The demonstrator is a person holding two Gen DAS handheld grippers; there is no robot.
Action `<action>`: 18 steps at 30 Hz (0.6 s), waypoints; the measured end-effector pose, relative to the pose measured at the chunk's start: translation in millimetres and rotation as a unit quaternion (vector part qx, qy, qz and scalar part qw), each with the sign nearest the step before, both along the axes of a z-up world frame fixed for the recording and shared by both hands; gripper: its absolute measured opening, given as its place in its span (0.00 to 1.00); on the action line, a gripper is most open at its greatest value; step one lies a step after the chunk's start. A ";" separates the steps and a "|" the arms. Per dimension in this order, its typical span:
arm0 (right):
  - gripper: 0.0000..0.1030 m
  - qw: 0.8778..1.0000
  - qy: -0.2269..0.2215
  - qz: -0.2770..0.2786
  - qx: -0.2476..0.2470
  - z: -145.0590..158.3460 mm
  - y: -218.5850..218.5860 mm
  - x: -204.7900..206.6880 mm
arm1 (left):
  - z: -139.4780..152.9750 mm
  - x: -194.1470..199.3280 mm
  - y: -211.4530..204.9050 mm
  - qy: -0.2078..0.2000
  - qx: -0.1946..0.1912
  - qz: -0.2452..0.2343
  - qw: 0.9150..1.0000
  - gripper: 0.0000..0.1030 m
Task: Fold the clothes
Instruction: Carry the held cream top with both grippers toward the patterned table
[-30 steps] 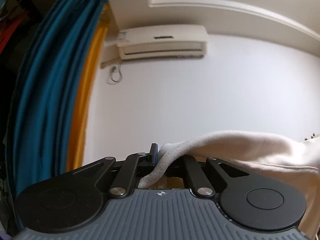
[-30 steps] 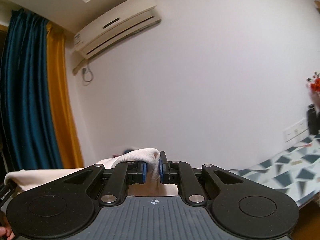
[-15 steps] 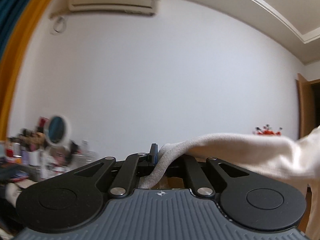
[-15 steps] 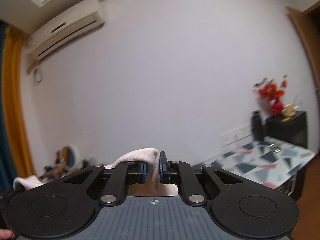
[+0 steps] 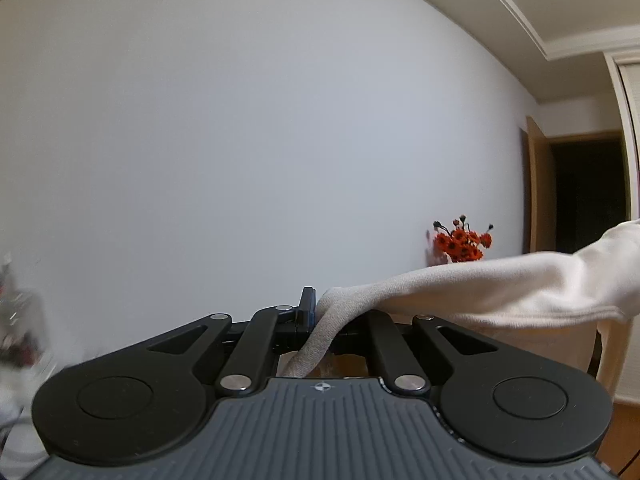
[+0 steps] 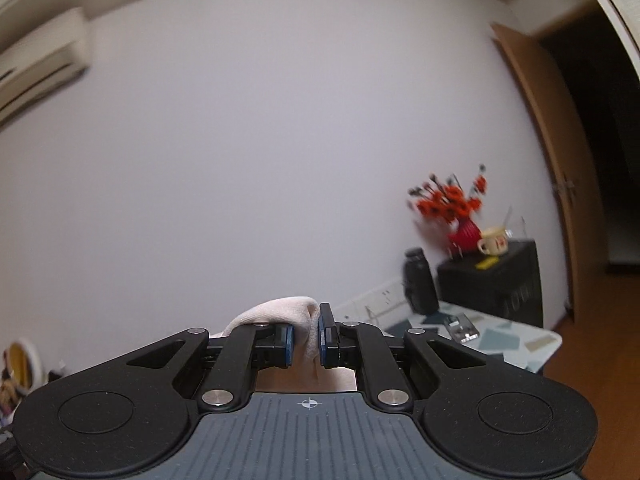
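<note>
You carry the garment, lifted and spread.
Left gripper and right gripper both pinch the cream garment; next, lay it flat.

Left tool pinching cream garment

- This is a room in a home, probably a bedroom or living room.
- A plain white wall fills most of both views, with a moulded ceiling edge above it.
- An air conditioner hangs high on the wall at the far left.
- Orange flowers in a red vase stand on a black cabinet, with a mug just beside them.
- A table with a geometric pattern is near the cabinet.
- A wooden door stands open at the right, over a wooden floor.
</note>
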State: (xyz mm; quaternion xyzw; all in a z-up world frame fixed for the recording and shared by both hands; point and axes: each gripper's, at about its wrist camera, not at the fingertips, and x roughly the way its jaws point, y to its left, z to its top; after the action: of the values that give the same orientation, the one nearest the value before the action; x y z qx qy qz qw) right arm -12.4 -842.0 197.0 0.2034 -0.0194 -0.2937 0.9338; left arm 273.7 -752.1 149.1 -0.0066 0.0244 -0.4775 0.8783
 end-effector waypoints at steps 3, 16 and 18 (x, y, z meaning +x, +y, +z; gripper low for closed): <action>0.10 1.000 0.008 -0.016 0.009 -2.1 -36.4 29.7 | 3.4 25.1 -43.8 -0.004 0.009 -0.010 1.000 0.06; 0.10 0.996 0.074 0.050 0.002 -37.8 -251.6 247.1 | -40.7 163.7 -275.7 0.091 0.105 0.066 0.988 0.07; 0.10 0.993 0.095 0.068 0.004 -49.8 -266.3 315.1 | -62.3 186.1 -328.3 0.113 0.134 0.101 0.979 0.07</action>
State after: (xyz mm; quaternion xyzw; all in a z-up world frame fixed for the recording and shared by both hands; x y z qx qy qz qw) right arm 302.7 -1108.3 147.2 0.1792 0.0841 -0.2477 0.9484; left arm 459.8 -1080.4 86.9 0.0548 0.1869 -0.3751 0.9063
